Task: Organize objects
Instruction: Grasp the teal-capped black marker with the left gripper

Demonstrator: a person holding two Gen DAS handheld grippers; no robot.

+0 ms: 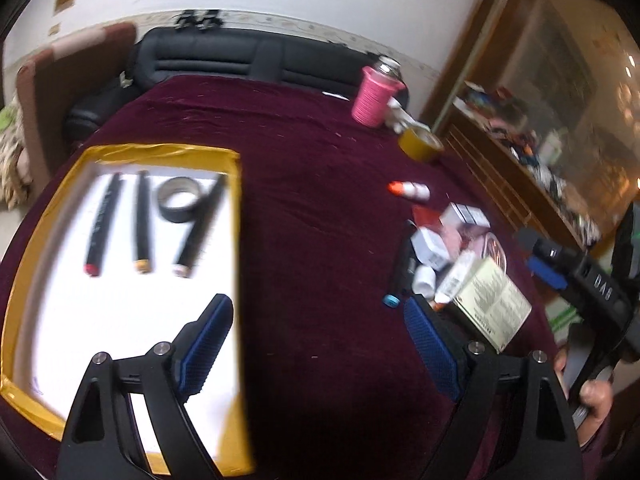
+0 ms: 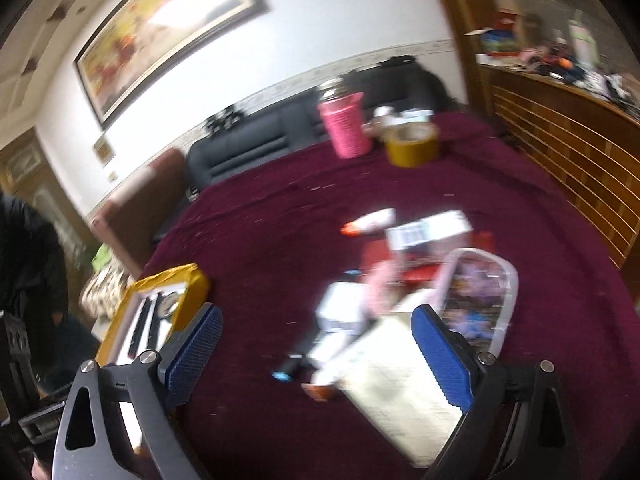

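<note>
Both pairs of our blue-padded fingers stand apart and empty: left gripper (image 1: 316, 344) beside the yellow-rimmed white tray (image 1: 40, 216) holding three black markers (image 1: 140, 224), right gripper (image 2: 316, 352) above the jumbled heap of boxes (image 2: 400, 380). Blur there means we risk pinching two overlapping items together.

Maroon tablecloth (image 1: 320, 200), yellow-bordered white tray (image 1: 48, 216), pink bottle (image 1: 374, 98).
</note>
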